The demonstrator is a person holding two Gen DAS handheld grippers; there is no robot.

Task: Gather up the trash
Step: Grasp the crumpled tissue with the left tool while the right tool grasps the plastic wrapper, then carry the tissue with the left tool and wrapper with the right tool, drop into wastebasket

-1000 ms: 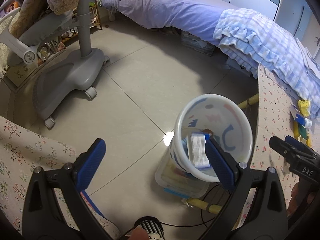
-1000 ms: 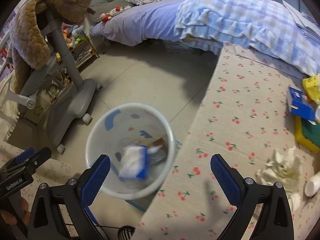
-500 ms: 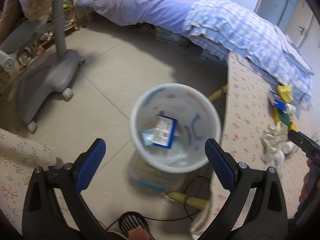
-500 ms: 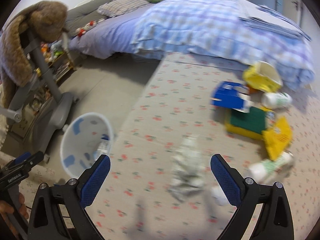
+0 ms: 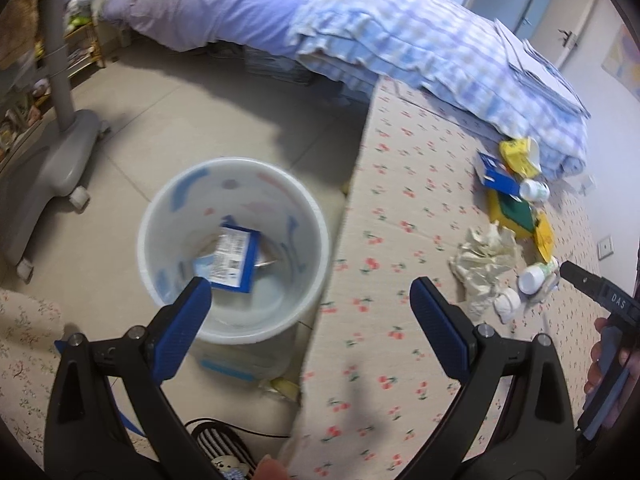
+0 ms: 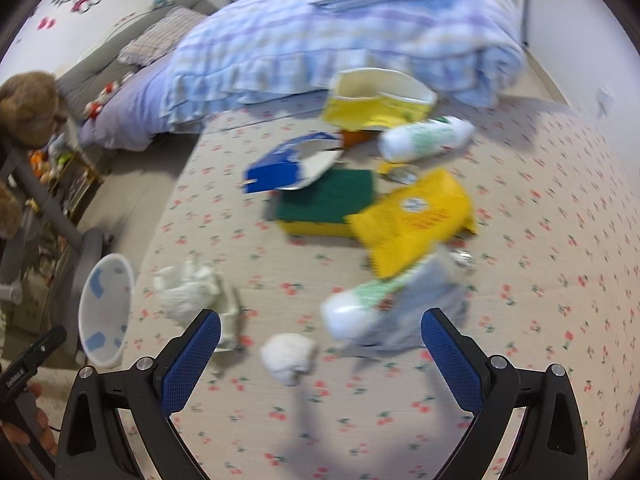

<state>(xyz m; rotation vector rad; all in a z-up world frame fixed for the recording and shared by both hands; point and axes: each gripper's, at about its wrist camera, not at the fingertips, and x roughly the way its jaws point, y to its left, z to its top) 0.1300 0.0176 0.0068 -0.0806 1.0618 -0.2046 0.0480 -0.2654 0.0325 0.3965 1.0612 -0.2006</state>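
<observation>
Just ahead of the right tongs [image 6: 316, 350], between their spread blue tips, a small white wad [image 6: 289, 356] lies on the cherry-print table [image 6: 540, 240], crumpled paper [image 6: 192, 286] to its left, a tipped bottle [image 6: 360, 304] beyond. Below the left tongs [image 5: 310, 308], spread and empty, stands the white bin [image 5: 160, 216] holding a blue packet [image 5: 236, 258].

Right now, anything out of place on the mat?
Yes: trash is strewn over the mat. A blue carton is torn open, two bottles lie on their sides, and crumpled paper sits near the bin.
</observation>
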